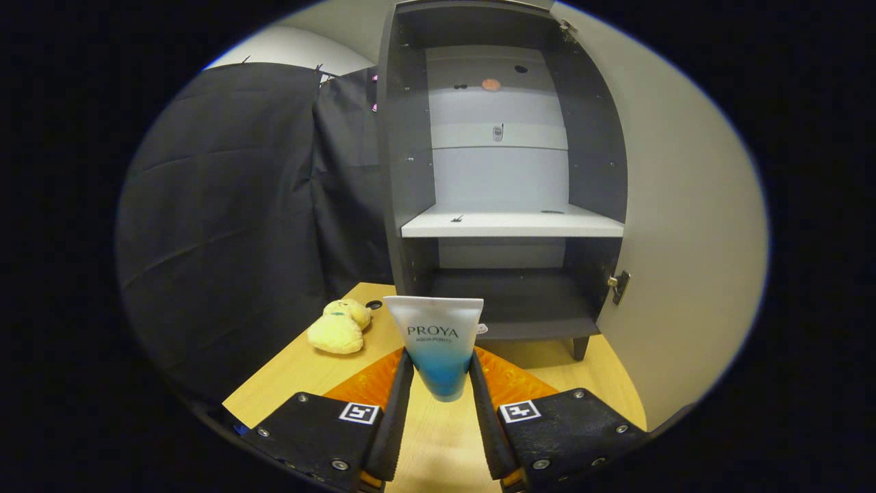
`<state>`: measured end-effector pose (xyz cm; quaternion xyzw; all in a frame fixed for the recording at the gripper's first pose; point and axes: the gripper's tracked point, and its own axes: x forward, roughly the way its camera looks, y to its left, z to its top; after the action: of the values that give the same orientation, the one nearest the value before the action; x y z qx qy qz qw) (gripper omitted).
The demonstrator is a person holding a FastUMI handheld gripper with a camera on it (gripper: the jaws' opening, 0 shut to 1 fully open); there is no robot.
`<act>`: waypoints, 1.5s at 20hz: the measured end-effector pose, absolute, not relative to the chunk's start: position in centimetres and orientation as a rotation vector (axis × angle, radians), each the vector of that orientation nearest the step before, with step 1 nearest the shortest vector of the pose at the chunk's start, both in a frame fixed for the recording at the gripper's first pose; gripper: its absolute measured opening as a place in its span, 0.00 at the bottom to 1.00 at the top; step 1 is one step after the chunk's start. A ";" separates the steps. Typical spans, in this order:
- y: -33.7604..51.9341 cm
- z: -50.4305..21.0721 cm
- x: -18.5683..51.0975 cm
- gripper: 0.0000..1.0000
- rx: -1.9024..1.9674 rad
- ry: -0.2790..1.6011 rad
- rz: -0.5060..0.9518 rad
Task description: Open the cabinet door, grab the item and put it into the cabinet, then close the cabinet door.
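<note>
Your claw [438,383] pinched the tube [436,342] between both fingers, crimped end up, above the bench [438,445]. Just ahead and left of it lay a yellow plush toy [339,327]. Beyond stood the cabinet [503,171], its door [684,239] swung open rightward, white shelf [510,224] bare.

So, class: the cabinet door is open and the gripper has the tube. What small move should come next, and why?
Probably carry the tube forward toward the cabinet and into it. The gripper is shut on the tube, holding it above the wooden table, the door stands swung open, and the white shelf and the dark compartment below it look bare, so either seems able to take it.
</note>
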<state>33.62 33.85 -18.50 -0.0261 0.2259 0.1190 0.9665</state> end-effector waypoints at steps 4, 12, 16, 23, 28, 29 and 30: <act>32.9 -14.9 38.0 0.50 -0.052 0.421 0.239; 31.7 -8.1 46.0 0.50 0.008 0.360 0.226; 31.6 -6.7 49.7 0.50 0.019 0.361 0.224; 31.1 -7.0 55.2 0.50 -0.010 0.363 0.185; 30.7 -8.7 57.9 0.50 -0.032 0.400 0.162; 30.6 -9.0 58.1 0.50 -0.034 0.406 0.161; 30.6 -9.4 58.2 0.50 -0.037 0.413 0.161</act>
<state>58.23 30.60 -9.36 -0.0183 0.2048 0.0800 0.9754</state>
